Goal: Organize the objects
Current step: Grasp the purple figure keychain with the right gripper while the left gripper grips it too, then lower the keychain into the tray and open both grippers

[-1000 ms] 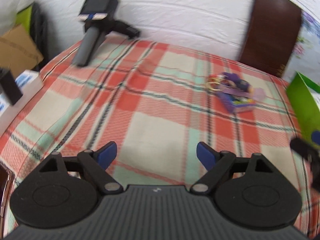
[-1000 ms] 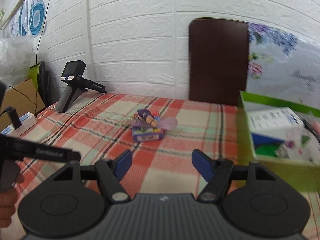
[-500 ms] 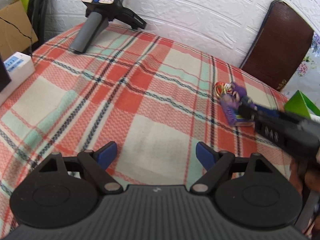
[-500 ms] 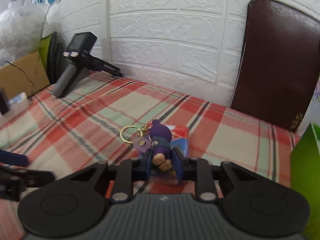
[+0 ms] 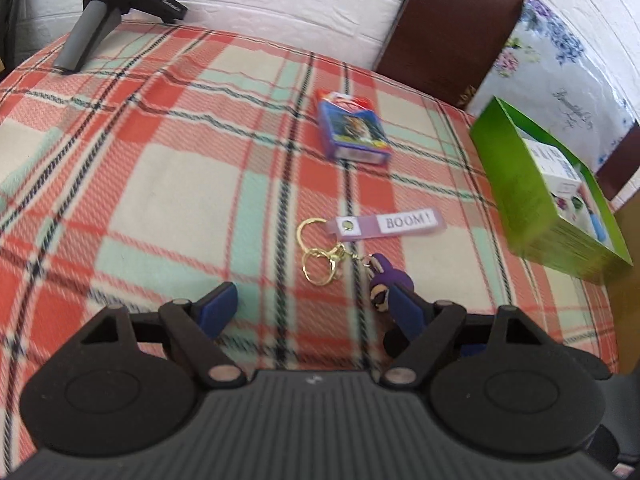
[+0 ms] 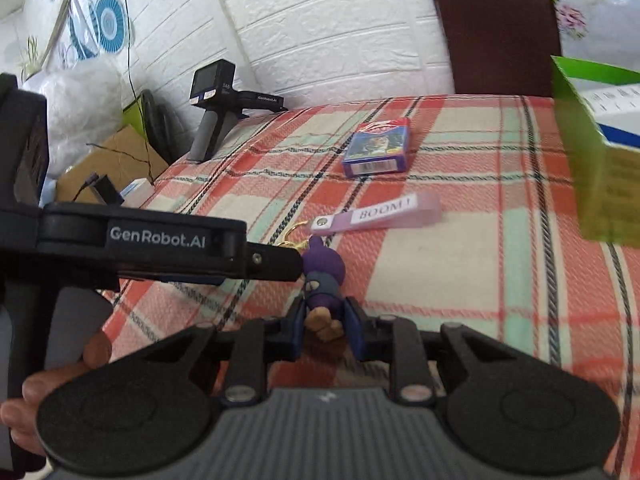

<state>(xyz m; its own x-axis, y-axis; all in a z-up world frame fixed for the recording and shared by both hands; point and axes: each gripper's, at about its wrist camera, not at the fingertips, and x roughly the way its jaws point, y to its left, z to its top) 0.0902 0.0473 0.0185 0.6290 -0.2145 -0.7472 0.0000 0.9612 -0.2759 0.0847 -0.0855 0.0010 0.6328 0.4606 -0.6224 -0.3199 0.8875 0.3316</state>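
Keychain (image 6: pixel 322 280) dragged off card box (image 6: pixel 378 148) since last look, right gripper (image 6: pixel 323 326) pinching purple figure; left gripper (image 5: pixel 308 308) spread, narrowing slightly, nothing pinched; green box (image 5: pixel 540 196) probably next

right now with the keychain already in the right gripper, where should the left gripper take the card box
Take the card box across its two long side edges, coming from above with the open left gripper. It lies flat on the plaid cloth, apart from the BOOM! tag, so its narrow width should fit between the fingers.

Plaid table (image 5: pixel 168 184): keychain (image 5: pixel 384 224), box (image 5: pixel 352 128)
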